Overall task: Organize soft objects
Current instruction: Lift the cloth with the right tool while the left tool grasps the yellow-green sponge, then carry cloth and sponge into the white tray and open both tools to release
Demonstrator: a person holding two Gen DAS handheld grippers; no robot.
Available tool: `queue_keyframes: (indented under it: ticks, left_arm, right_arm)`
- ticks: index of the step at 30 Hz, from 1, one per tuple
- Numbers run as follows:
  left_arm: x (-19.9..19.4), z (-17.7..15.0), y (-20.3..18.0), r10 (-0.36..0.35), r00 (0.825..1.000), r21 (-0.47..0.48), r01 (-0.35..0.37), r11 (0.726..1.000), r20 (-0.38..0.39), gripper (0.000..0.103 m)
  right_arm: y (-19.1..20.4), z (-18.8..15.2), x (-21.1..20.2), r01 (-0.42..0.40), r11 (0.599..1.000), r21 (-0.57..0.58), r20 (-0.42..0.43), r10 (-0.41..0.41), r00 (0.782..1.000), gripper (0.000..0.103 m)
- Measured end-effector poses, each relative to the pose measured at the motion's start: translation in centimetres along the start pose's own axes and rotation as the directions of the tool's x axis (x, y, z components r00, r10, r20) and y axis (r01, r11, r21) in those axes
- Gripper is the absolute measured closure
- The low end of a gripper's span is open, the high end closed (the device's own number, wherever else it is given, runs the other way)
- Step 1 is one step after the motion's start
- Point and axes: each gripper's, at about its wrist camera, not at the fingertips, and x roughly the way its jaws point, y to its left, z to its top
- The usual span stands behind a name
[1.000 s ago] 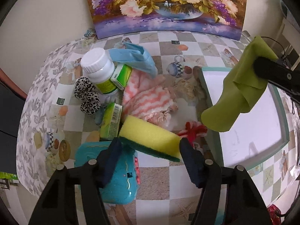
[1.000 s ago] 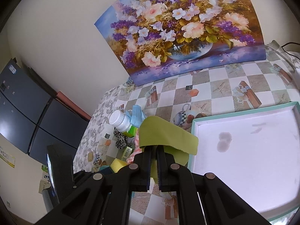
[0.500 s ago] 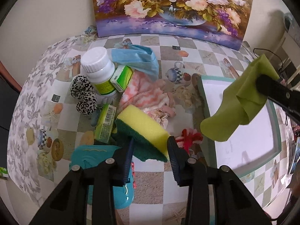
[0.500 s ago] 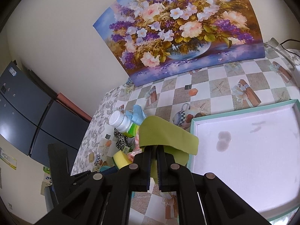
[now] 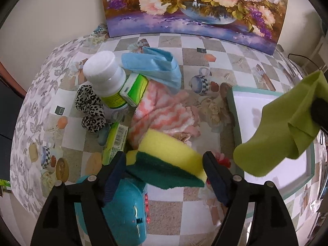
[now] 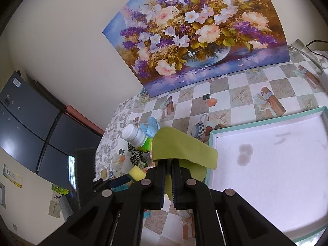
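While your left gripper pinches the sponge by its ends, lifted from the pile a second ago, your right gripper keeps its jaws clamped on the green cloth (dangling over the near left corner of the tray), ready to drop.

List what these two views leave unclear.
- Left wrist: whether the left gripper truly pinches the sponge; contact is hidden behind the fingertips.
- Left wrist: the red item, mostly behind a finger.
- Right wrist: the green cloth hides the pile behind it.
- Right wrist: the tray is cut off by the frame edge.
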Motion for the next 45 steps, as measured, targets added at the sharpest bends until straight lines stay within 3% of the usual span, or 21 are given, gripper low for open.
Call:
queue_keyframes:
  ticks: [5,8,16,22,28,31,35,42,45]
  left_arm:
    - [0.3,0.1,-0.3,-0.008,1.0,0.006,0.008,1.0,0.0,0.026]
    - [0.4,0.2,-0.4,-0.019,1.0,0.003,0.019,1.0,0.003,0.037]
    - [-0.9,0.2,-0.3,0.009,0.999,0.019,-0.01,1.0,0.035,0.04]
    - [-5.0,0.4,0.0,0.018,0.991,0.004,-0.019,1.0,0.136,0.04]
    - [-9.5,0.6,-1.4,-0.009,0.969,0.023,0.003,1.0,0.245,0.04]
    - [-11.3,1.0,-3.0,-0.039,0.957,0.05,0.026,0.998,0.288,0.04]
    - [-12.2,1.7,-6.8,-0.068,0.951,0.128,0.031,0.991,0.301,0.04]
    - [-9.3,2.2,-14.2,-0.098,0.973,0.244,0.045,0.969,0.21,0.039]
    - [-7.2,1.9,-16.7,-0.102,0.984,0.275,0.059,0.96,0.146,0.039]
  right_arm:
    - [-0.2,0.0,-0.2,-0.01,1.0,0.005,0.005,0.01,1.0,0.097]
    - [-0.2,0.0,-0.1,-0.01,1.0,0.006,0.003,0.01,1.0,0.097]
    - [-0.5,0.0,-0.3,-0.011,1.0,0.016,0.006,0.011,1.0,0.097]
    - [-0.1,0.6,-1.8,-0.015,1.0,0.012,0.039,0.014,0.999,0.097]
    - [-0.5,1.1,-4.1,0.012,1.0,0.024,0.076,-0.014,0.997,0.097]
    - [-1.2,1.3,-5.3,0.072,0.997,0.033,0.089,-0.075,0.993,0.097]
    - [-2.9,1.4,-6.8,0.242,0.968,0.058,0.089,-0.247,0.965,0.097]
    - [-7.7,1.2,-8.9,0.423,0.897,0.125,0.054,-0.432,0.9,0.097]
    - [-9.9,0.9,-9.4,0.46,0.874,0.158,0.022,-0.469,0.883,0.097]
